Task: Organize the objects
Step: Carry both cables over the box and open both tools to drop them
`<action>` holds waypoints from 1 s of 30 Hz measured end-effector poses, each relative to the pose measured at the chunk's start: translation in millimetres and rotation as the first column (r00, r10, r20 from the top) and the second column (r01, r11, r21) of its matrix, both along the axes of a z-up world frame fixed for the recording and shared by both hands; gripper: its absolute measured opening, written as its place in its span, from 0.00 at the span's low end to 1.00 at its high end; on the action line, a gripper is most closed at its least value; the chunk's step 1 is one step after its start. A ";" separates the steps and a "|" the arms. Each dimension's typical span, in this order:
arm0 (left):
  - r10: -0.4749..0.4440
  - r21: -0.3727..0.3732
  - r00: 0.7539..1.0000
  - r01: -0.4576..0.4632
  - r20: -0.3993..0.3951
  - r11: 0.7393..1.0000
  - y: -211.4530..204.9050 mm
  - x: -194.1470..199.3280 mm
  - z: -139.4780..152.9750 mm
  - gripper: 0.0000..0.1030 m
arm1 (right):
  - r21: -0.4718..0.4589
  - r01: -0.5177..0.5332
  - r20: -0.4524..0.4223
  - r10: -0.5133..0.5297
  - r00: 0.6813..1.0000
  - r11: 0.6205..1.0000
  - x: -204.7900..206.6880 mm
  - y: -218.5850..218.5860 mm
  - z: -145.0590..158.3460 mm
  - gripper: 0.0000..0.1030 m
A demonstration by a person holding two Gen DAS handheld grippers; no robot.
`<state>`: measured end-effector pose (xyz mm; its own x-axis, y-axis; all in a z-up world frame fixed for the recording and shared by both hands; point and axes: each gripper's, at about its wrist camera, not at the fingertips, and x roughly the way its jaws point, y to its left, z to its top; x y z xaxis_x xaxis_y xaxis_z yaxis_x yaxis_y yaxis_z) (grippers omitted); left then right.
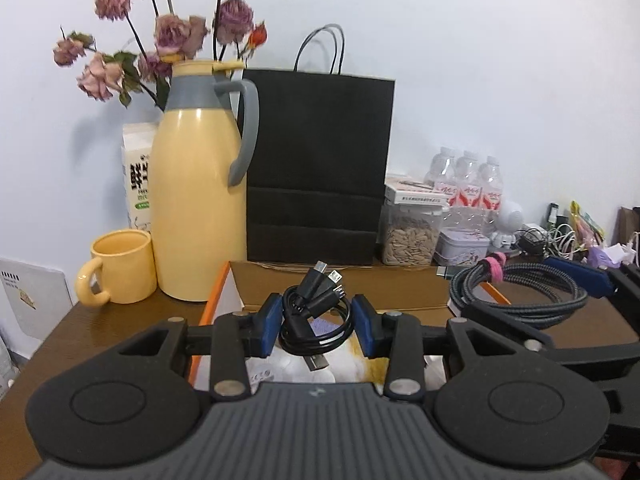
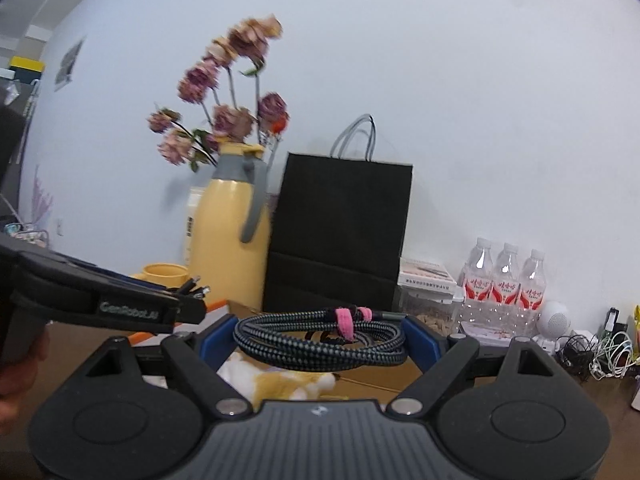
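My left gripper (image 1: 318, 322) is shut on a small coiled black USB cable (image 1: 316, 316), whose plugs stick up past the blue pads. It hangs above an open cardboard box (image 1: 344, 284) with an orange rim. My right gripper (image 2: 318, 338) is shut on a wide coil of braided grey cable (image 2: 320, 344) bound with a pink strap (image 2: 345, 322). In the left wrist view the same braided cable (image 1: 520, 296) hovers over the box's right side. In the right wrist view the left gripper (image 2: 188, 300) enters from the left.
At the back stand a yellow jug (image 1: 200, 208) with dried roses, a yellow mug (image 1: 120, 266), a black paper bag (image 1: 316, 164), a jar of seeds (image 1: 412, 238), a tin (image 1: 462, 246), water bottles (image 2: 504, 276) and a tangle of chargers (image 2: 600, 350) on the brown table (image 1: 100, 332).
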<state>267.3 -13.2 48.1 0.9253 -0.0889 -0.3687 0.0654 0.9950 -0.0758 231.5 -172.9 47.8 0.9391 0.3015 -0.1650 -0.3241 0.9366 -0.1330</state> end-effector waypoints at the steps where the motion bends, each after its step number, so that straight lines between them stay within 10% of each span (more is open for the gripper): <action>1: 0.004 -0.005 1.000 -0.004 -0.007 1.000 -0.7 7.0 -2.5 0.38 | 0.004 0.006 -0.012 -0.006 1.000 1.000 9.9 0.1 -2.0 0.84; 15: 0.052 0.013 0.993 -0.050 -0.110 0.999 1.2 64.6 -43.4 0.40 | 0.020 0.065 -0.162 -0.061 0.985 0.998 84.3 -4.6 -45.2 0.85; 22: 0.086 0.043 0.996 -0.084 -0.031 0.996 -0.8 52.8 -40.8 1.00 | 0.018 0.067 -0.191 -0.062 0.980 0.998 84.0 -5.8 -48.0 0.92; 30: 0.086 0.033 0.996 -0.086 0.005 0.996 -2.4 46.2 -39.8 1.00 | 0.033 0.078 -0.199 -0.070 0.978 0.996 79.3 -7.5 -44.8 1.00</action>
